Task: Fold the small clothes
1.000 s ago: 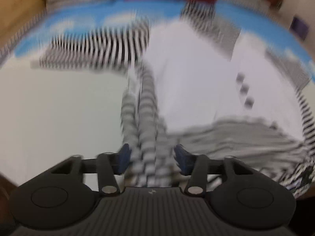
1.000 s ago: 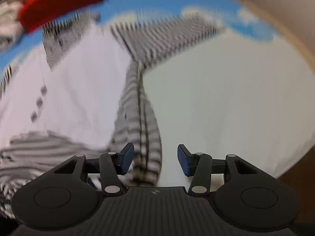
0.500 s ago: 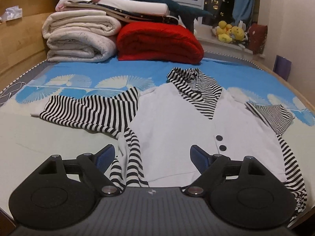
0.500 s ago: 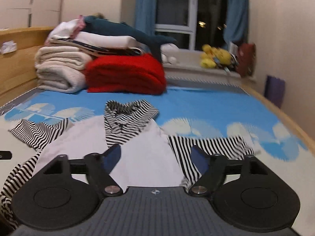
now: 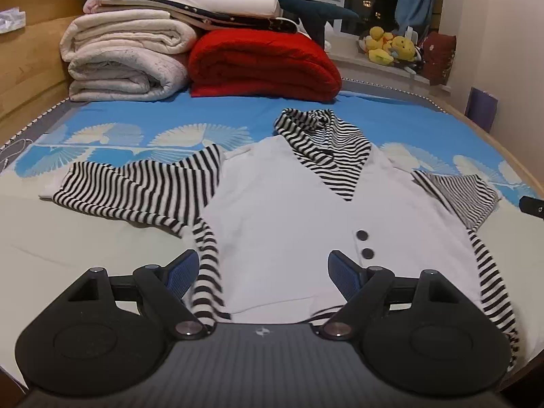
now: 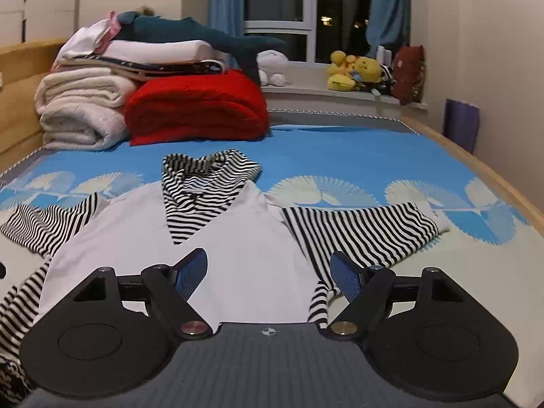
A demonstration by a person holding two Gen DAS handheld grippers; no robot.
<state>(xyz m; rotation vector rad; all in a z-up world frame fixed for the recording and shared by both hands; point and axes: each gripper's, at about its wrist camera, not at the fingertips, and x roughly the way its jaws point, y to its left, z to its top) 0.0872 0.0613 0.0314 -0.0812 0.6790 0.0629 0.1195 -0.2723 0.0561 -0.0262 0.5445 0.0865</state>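
A small white top with black-and-white striped sleeves, striped collar and two dark buttons lies flat, front up, on the bed. It also shows in the right wrist view. Its left sleeve and right sleeve spread sideways. My left gripper is open and empty over the bottom left of the top. My right gripper is open and empty over the bottom right, near the striped side seam.
The bed has a blue and pale patterned sheet. Folded cream blankets, a red blanket and a plush shark are stacked at the headboard end. Soft toys sit on the windowsill. Wooden bed edges run along both sides.
Both grippers have opened wide and let go of the striped side seams they were closed around. Both have pulled back and tilted up, so the whole top and room show.
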